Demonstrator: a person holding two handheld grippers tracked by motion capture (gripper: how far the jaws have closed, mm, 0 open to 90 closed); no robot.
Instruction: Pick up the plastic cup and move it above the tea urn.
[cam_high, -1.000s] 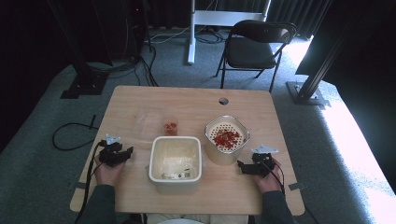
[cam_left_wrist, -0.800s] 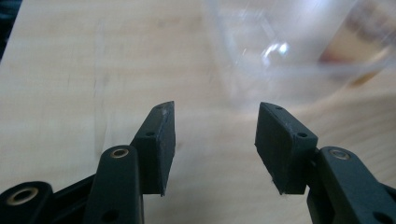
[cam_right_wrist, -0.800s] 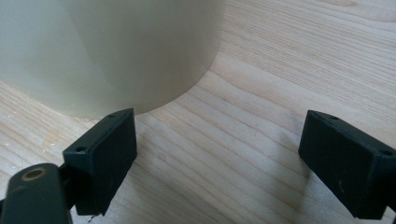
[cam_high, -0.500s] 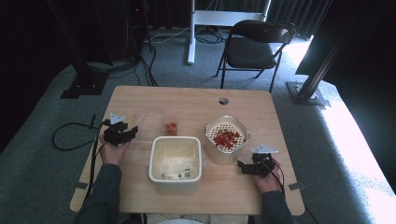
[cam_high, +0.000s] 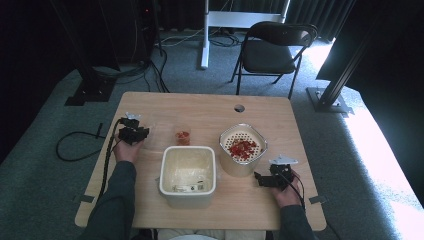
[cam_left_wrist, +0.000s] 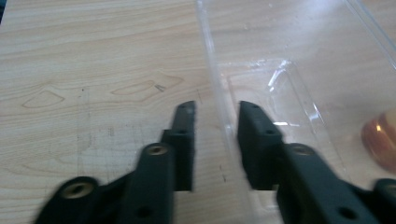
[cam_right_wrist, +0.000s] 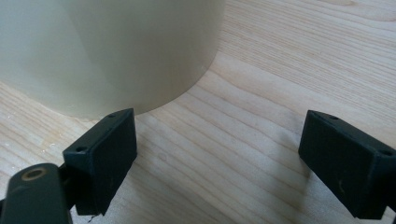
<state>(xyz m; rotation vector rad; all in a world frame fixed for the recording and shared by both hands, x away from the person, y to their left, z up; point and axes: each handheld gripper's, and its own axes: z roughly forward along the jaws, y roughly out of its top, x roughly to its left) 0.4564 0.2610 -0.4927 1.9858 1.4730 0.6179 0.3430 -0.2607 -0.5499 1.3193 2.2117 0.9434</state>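
My left gripper (cam_high: 134, 134) is at the table's left side, beside a clear plastic lid (cam_high: 151, 131). In the left gripper view its jaws (cam_left_wrist: 215, 105) straddle the rim of the clear lid (cam_left_wrist: 289, 60). They have just been closing and stand narrow, with a gap still showing beside the rim. A small cup of red pieces (cam_high: 183, 136) stands just right of the lid. My right gripper (cam_high: 257, 178) rests open on the table, pointing at the cream strainer bowl (cam_high: 226, 159), which holds red pieces. Its wide jaws (cam_right_wrist: 217, 116) hold nothing and face the bowl's wall (cam_right_wrist: 130, 46).
A white square tub (cam_high: 188, 149) stands at the front middle between the two hands. The orange-red cup (cam_left_wrist: 380, 140) shows at the right edge of the left gripper view. A cable hole (cam_high: 239, 108) is near the table's far edge. A folding chair (cam_high: 275, 50) stands beyond.
My left hand has moved away from the front edge toward the clear lid, and its jaws have narrowed. The right hand has stayed where it was.
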